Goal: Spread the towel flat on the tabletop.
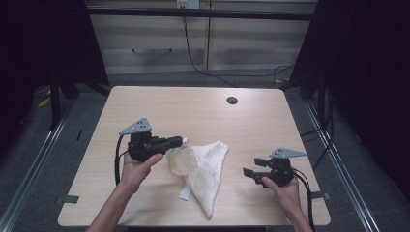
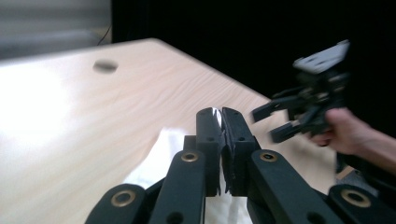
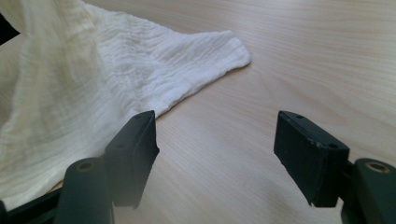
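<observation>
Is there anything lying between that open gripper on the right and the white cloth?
Nothing visible. Between the right gripper and the cloth there is just bare table; the right gripper view shows wood between its open jaws.

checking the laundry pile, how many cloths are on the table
1. The white cloth lies crumpled near the middle of the table, its left edge pinched in the left gripper. The right gripper waits open to its right.

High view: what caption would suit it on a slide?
Left gripper pinches a white cloth on a wooden table; open right gripper waits beside it.
</observation>
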`<action>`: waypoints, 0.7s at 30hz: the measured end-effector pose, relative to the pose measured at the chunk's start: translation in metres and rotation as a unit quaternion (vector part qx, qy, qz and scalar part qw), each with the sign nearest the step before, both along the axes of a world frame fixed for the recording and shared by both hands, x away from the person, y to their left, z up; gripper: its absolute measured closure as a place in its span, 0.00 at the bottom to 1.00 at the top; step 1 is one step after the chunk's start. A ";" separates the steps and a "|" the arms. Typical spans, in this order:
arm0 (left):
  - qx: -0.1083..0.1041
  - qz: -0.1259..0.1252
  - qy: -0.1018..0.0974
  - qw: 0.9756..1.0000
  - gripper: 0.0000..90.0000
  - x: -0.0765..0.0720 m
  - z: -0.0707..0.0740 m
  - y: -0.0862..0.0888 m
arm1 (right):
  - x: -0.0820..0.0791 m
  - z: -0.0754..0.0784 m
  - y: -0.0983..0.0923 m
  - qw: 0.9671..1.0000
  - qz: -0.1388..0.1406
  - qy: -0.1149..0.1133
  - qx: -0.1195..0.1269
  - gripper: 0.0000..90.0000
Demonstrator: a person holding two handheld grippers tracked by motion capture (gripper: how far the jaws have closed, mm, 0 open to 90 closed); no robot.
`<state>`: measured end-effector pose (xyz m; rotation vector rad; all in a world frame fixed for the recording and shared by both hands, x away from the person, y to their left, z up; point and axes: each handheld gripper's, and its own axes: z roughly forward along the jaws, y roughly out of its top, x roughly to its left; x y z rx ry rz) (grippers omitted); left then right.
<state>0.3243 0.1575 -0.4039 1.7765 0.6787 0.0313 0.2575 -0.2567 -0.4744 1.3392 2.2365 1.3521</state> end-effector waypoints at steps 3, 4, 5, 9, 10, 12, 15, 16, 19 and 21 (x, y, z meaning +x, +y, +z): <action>0.002 0.025 0.027 0.999 0.96 0.007 -0.025 0.011 | 0.000 0.000 0.004 1.000 0.008 0.001 0.002 0.34; 0.001 0.034 0.035 0.999 0.96 0.009 -0.032 0.014 | 0.000 0.000 0.006 1.000 0.012 0.001 0.003 0.35; 0.008 0.046 0.040 0.998 0.96 0.011 -0.040 0.020 | -0.001 0.000 0.008 1.000 0.018 -0.001 0.002 0.36; 0.014 0.067 0.056 0.996 0.96 0.018 -0.054 0.034 | -0.005 0.003 0.021 0.998 0.055 -0.009 0.006 0.49; 0.014 0.067 0.056 0.996 0.96 0.018 -0.054 0.034 | -0.006 0.005 0.025 0.998 0.065 -0.011 0.009 0.51; 0.027 0.078 0.068 0.994 0.96 0.023 -0.067 0.038 | -0.009 0.007 0.034 0.996 0.084 -0.014 0.010 0.54; 0.036 0.089 0.080 0.992 0.96 0.029 -0.077 0.041 | -0.012 0.004 0.048 0.993 0.114 -0.009 0.007 0.59; 0.038 0.092 0.082 0.992 0.96 0.031 -0.079 0.042 | -0.013 0.003 0.052 0.993 0.122 -0.004 0.006 0.60; 0.038 0.098 0.089 0.990 0.96 0.034 -0.084 0.044 | -0.016 0.000 0.062 0.990 0.143 0.002 0.006 0.61; 0.039 0.098 0.092 0.990 0.96 0.034 -0.087 0.045 | -0.017 -0.001 0.066 0.988 0.154 0.005 0.008 0.62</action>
